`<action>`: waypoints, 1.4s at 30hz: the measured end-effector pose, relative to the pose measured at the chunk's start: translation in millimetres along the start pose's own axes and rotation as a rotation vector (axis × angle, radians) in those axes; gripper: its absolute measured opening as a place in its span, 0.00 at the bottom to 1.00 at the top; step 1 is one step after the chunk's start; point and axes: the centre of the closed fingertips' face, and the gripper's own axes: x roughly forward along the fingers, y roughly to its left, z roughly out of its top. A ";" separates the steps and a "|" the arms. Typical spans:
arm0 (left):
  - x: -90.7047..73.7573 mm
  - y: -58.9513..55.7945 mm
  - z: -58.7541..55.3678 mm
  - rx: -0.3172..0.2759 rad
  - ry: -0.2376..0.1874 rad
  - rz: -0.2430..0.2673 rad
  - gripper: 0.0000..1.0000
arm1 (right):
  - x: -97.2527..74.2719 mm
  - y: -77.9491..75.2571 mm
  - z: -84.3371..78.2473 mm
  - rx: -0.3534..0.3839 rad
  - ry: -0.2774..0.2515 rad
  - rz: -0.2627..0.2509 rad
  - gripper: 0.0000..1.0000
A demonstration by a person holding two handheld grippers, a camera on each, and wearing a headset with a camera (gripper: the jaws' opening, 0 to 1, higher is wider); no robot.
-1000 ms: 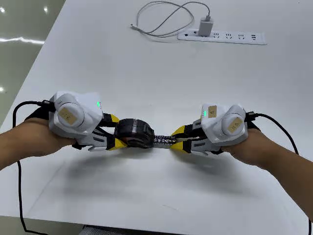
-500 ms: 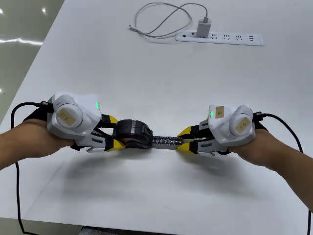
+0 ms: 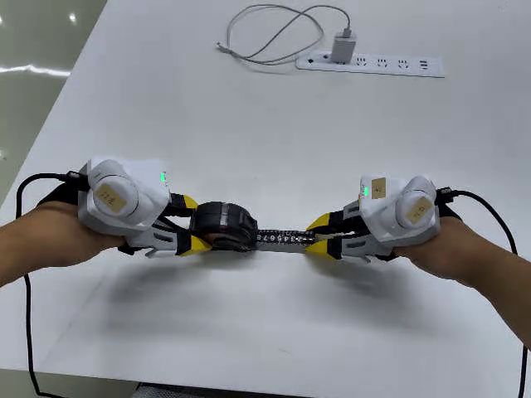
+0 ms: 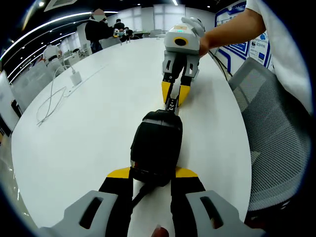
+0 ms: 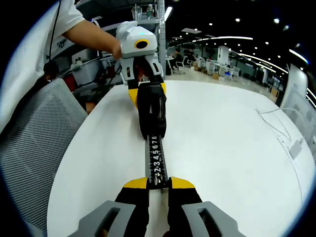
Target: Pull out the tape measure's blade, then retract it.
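1. Across the near part of the white table [image 3: 274, 124], the left gripper [image 3: 196, 222] and the right gripper [image 3: 318, 235] face each other tip to tip on one side-to-side line. A power strip [image 3: 377, 62] and its looped cable [image 3: 265, 33] lie well apart from them at the far edge.
2. Left gripper: its jaws are closed around the tape measure's black case [image 4: 157, 145], with a yellow tip on either flank. I cannot tell whether the case rests on the tabletop or hangs just above it.
3. Right gripper: its jaws are pinched almost together on the free end of the blade [image 5: 155, 158], and they grip nothing else.
4. Case: it sits right at the left gripper's tips. Its mouth points toward the right gripper, so its long axis follows the line shared by the two tools.
5. Blade: a short numbered stretch runs straight from the case mouth to the right gripper's tips, printed face up. Its long axis lies from gripper to gripper.
6. Judgement: with so little blade showing, the pull-out looks only just begun.
   - The right hand holds the blade end, directly ahead of the case mouth.
   - The coming move should be a straight draw away from the case along the blade's own axis, with the left hand anchoring.
   - Drifting sideways could twist or kink the blade.
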 end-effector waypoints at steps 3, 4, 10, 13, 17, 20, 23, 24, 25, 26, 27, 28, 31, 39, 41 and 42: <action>0.0 -0.2 0.2 0.000 0.000 0.000 0.24 | -1.8 -0.2 -1.5 0.002 0.004 -0.001 0.10; 0.0 -0.2 0.3 0.000 0.000 0.000 0.24 | -2.6 -0.4 -2.3 0.001 0.005 -0.003 0.10; -0.3 -0.7 0.6 0.002 0.000 -0.001 0.24 | -7.4 -0.8 -5.6 0.003 0.011 -0.005 0.10; -0.3 -0.7 0.5 0.003 0.001 0.000 0.24 | -10.0 -0.7 -7.2 0.004 0.014 -0.007 0.10; -0.2 -0.9 0.7 0.003 0.001 -0.001 0.24 | -13.1 -1.2 -10.1 0.002 0.020 -0.011 0.10; -0.1 -0.8 0.8 0.004 0.002 -0.001 0.24 | -15.4 -1.0 -11.9 0.000 0.025 -0.013 0.10; -0.3 -1.0 1.0 0.004 0.002 -0.001 0.24 | -17.8 -0.9 -14.4 0.001 0.031 -0.016 0.10; -0.3 -1.1 1.1 0.006 0.003 -0.001 0.24 | -18.9 -0.7 -15.3 0.002 0.032 -0.018 0.10; -0.3 -1.2 1.2 0.005 0.003 -0.001 0.24 | -19.5 -0.6 -15.9 0.002 0.033 -0.018 0.10; -0.4 -1.2 1.1 0.006 0.004 -0.001 0.24 | -20.2 -0.2 -16.7 0.003 0.035 -0.019 0.10; -0.5 -1.2 1.1 0.006 0.004 -0.001 0.24 | -21.4 -0.1 -17.5 0.005 0.036 -0.021 0.10; -0.5 -1.2 1.0 0.006 0.004 -0.001 0.24 | -22.2 0.1 -18.1 0.005 0.036 -0.022 0.10; -0.5 -1.6 1.1 0.009 0.005 -0.001 0.24 | -24.6 1.0 -20.9 0.008 0.039 -0.024 0.10; -0.3 -2.0 1.2 0.013 0.005 -0.003 0.24 | -32.5 0.3 -29.9 0.007 0.056 -0.034 0.10; -0.3 -2.0 1.3 0.013 0.005 -0.004 0.24 | -34.9 0.0 -31.8 0.012 0.058 -0.036 0.10; -0.3 -2.1 1.4 0.014 0.004 -0.004 0.24 | -36.1 0.3 -32.9 0.013 0.061 -0.037 0.10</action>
